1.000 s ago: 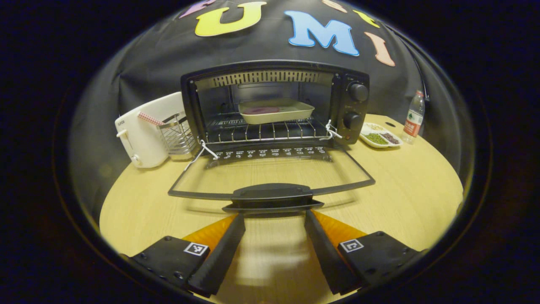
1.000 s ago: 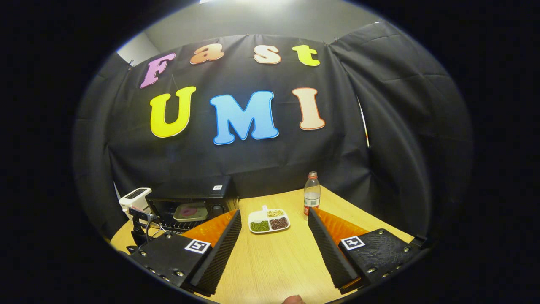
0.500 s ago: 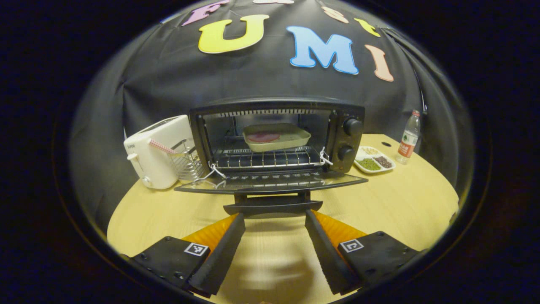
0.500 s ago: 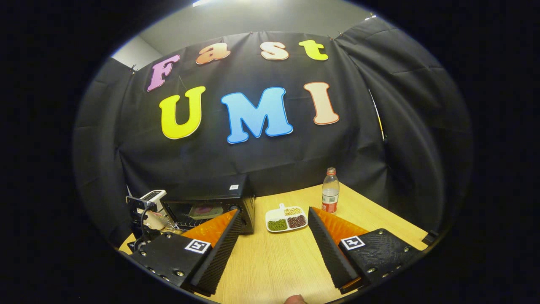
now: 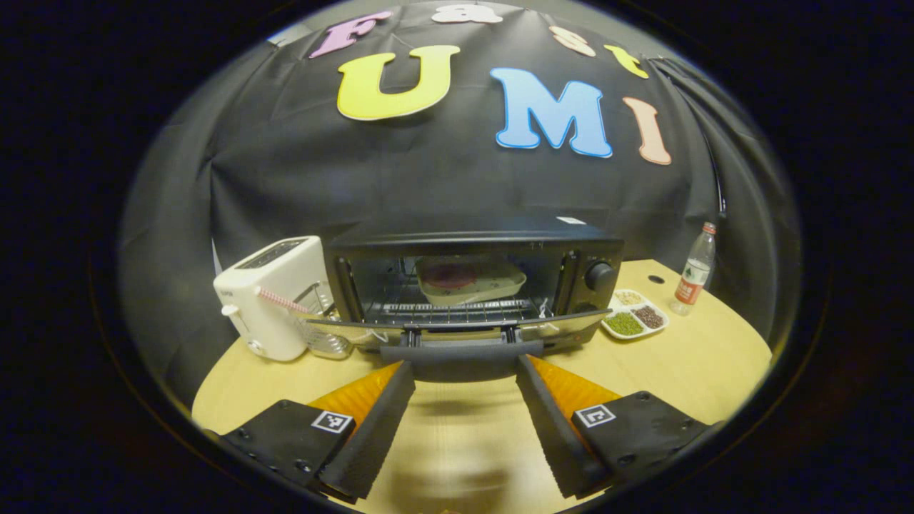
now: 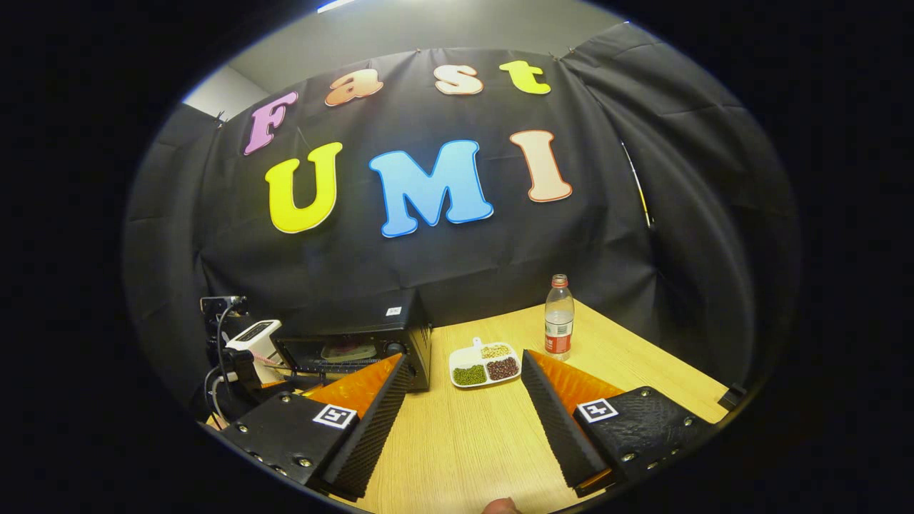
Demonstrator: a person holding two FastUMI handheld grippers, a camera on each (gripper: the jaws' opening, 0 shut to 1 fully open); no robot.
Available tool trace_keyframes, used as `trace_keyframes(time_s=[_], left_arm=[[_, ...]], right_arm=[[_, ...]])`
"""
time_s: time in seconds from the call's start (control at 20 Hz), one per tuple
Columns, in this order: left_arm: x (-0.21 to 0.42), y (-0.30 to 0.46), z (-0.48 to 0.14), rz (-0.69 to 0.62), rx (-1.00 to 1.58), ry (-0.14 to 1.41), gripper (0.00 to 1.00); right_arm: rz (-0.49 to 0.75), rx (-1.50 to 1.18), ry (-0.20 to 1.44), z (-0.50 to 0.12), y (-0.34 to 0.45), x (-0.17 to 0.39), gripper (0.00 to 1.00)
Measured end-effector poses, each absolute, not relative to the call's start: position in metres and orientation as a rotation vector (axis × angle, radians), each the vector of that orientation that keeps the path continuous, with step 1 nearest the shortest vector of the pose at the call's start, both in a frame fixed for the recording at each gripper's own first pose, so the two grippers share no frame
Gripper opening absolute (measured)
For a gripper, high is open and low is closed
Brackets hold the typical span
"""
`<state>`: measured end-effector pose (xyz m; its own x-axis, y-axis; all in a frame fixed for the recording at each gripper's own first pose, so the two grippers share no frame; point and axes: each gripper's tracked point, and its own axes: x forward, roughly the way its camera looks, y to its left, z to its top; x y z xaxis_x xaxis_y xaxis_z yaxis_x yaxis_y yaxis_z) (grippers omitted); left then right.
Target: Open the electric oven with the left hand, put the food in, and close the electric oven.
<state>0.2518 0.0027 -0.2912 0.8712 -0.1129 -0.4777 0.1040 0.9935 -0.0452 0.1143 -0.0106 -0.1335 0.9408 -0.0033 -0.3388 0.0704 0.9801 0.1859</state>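
Observation:
The black electric oven [image 5: 471, 285] stands at the back of the wooden table, its glass door [image 5: 457, 330] tilted up from below and partly covering the opening. Inside, a pale tray with a dark reddish piece of food [image 5: 468, 277] rests on the wire rack. The door's black handle [image 5: 460, 351] lies right at the tips of my left gripper [image 5: 464, 364], which is open, one finger near each end of the handle. In the right gripper view the oven [image 6: 357, 335] is seen from the side at the left. My right gripper [image 6: 464, 358] hovers open over the table, holding nothing.
A white toaster [image 5: 268, 296] and a wire basket [image 5: 321, 339] stand left of the oven. To its right are a divided dish of beans [image 5: 632, 320] and a plastic bottle [image 5: 694, 271]. Bare tabletop [image 5: 685, 364] lies in front of me.
The oven door has swung up from lying flat to partly raised, with my left gripper rising under its handle. The right gripper stays open and has only drifted slightly.

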Motion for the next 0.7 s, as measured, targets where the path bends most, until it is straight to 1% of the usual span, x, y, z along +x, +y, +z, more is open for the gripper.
trace_keyframes(time_s=[0.1,0.15,0.25,0.4,0.45,0.5,0.65,0.7], left_arm=[[0.263,0.000,-0.284,-0.125,-0.011,0.478,1.00],[0.268,-0.002,-0.281,-0.134,-0.016,0.468,0.97],[0.278,-0.001,-0.268,-0.137,-0.025,0.443,0.97],[0.279,-0.008,-0.232,-0.147,-0.042,0.375,0.97],[0.276,-0.010,-0.219,-0.151,-0.040,0.345,0.97],[0.270,-0.012,-0.205,-0.150,-0.033,0.320,1.00],[0.240,-0.018,-0.157,-0.125,-0.044,0.245,1.00],[0.226,-0.019,-0.141,-0.114,-0.053,0.226,0.91]], right_arm=[[-0.045,0.200,0.345,-0.135,-0.014,0.115,0.97],[-0.047,0.201,0.342,-0.134,-0.015,0.116,0.97],[-0.045,0.203,0.338,-0.132,-0.016,0.118,0.97],[-0.047,0.178,0.320,-0.127,-0.024,0.119,0.97],[-0.046,0.167,0.307,-0.123,-0.028,0.121,0.97],[-0.038,0.167,0.295,-0.117,-0.031,0.121,0.97],[0.007,0.185,0.267,-0.102,-0.038,0.118,0.97],[0.016,0.179,0.262,-0.098,-0.043,0.116,0.97]])
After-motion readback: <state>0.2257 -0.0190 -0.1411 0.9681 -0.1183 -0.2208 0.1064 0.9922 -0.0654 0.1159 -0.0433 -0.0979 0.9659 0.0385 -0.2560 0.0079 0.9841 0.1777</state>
